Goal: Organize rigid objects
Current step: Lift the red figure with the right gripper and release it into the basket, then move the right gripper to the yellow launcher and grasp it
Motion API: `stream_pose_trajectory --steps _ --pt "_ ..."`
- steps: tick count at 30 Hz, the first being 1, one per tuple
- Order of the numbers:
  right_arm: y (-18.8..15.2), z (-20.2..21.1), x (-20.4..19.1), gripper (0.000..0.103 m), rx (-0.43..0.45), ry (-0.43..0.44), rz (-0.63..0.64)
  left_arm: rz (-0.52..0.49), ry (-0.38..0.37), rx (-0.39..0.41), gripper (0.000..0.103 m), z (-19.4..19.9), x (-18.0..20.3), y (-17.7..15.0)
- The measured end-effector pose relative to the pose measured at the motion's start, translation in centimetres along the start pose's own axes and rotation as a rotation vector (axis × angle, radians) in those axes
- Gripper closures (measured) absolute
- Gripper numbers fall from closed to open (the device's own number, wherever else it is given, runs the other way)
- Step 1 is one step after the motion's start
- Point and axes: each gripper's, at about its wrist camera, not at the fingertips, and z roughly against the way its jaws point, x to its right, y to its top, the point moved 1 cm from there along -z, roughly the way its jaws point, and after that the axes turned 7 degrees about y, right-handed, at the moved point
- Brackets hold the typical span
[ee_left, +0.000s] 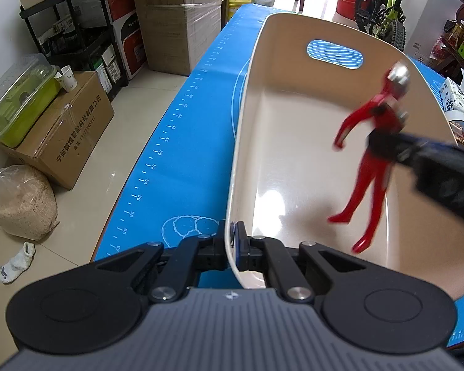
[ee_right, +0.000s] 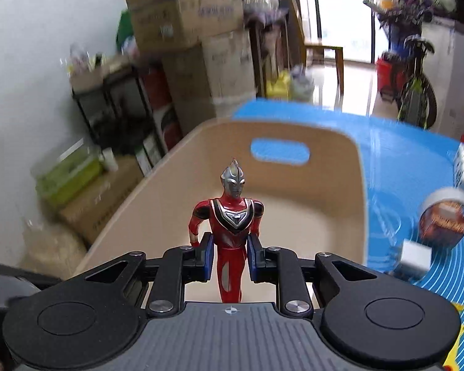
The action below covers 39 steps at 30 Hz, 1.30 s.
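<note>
The mat [ee_left: 182, 142] covers the table under both of your grippers; ahead of them stands the bin [ee_left: 294, 43], a cream tub with a handle slot in its far wall. As far as both views show, the bin floor is bare, so judge that nothing has been stowed yet.

Your left gripper [ee_left: 232, 244] is clenched on the near wall of the bin, one pad outside and one inside the rim. It appears to steady the bin for loading.

Your right gripper [ee_right: 230, 255] is grasping the figure [ee_right: 232, 216], a red and silver toy. The pads press its waist from both sides, and the figure stands upright between them, head away from the camera. In the left view the figure [ee_left: 374, 154] hangs over the bin interior, to the right of and beyond the left gripper, with its feet clear of the floor. Judge this step as mid-transfer: picked up, carried over the bin, not yet set down.

To the right of the right gripper, on the mat outside the bin, lie a tape roll [ee_right: 445, 216] and a small white block [ee_right: 416, 255]. A printed carton sits further right, partly cut off. Treat these as the remaining work.
</note>
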Motion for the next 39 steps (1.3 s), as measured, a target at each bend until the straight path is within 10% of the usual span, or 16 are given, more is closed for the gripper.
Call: stream_pose_trajectory --steps 10,12,25,39 --pt "-0.8 -3.0 0.0 0.071 -0.137 -0.052 -0.018 -0.001 0.0 0.0 0.097 0.0 0.0 0.0" --pt "-0.8 -2.4 0.2 0.051 -0.126 -0.05 -0.021 -0.001 0.002 0.001 0.097 0.0 0.0 0.0" --pt "1.6 5.2 3.9 0.028 0.032 -0.079 -0.084 0.007 0.002 -0.001 0.097 0.1 -0.1 0.0" --pt "-3.8 8.0 16.2 0.021 -0.057 -0.418 -0.192 0.021 0.001 -0.004 0.097 0.1 -0.1 0.1"
